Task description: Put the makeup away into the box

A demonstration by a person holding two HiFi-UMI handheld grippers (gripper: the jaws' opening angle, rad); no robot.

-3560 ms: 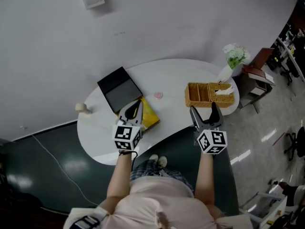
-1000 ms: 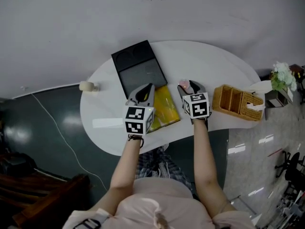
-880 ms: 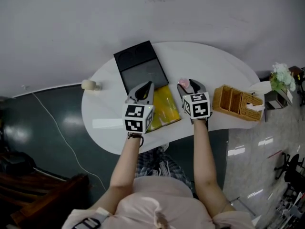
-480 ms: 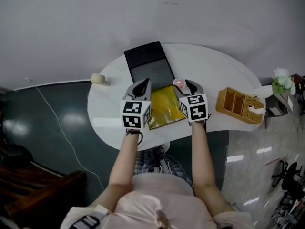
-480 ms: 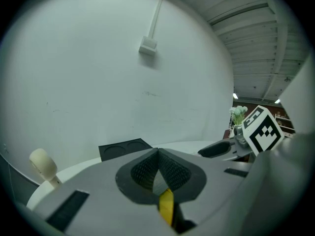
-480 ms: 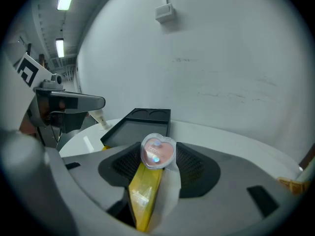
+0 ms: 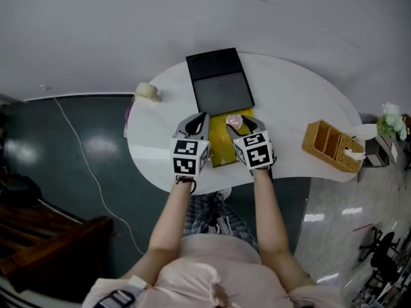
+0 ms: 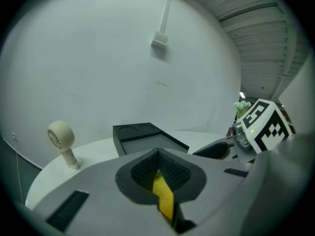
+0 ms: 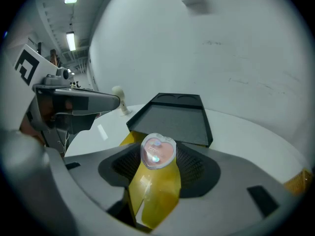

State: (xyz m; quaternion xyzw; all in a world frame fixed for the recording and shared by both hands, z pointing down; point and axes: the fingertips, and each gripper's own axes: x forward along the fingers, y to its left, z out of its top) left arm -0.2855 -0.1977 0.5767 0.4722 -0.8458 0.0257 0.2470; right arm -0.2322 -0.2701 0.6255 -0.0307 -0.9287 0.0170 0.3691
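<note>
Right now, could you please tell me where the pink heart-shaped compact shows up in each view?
Head view: the heart-shaped compact is near the centre, between the jaws of the right gripper.
Left gripper view: not in it.
Right gripper view: centre of the picture, clamped between the jaws.
Shared landmark: the black box, lying just beyond the compact.

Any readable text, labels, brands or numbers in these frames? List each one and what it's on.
Nothing here can be quoted as legible text.
Heart-shaped compact: faint print on the lid, too blurred to read.
Marker cubes: black-and-white square patterns only, no words or digits.
Black box: no print visible.
Yellow pack: no print visible.
</note>
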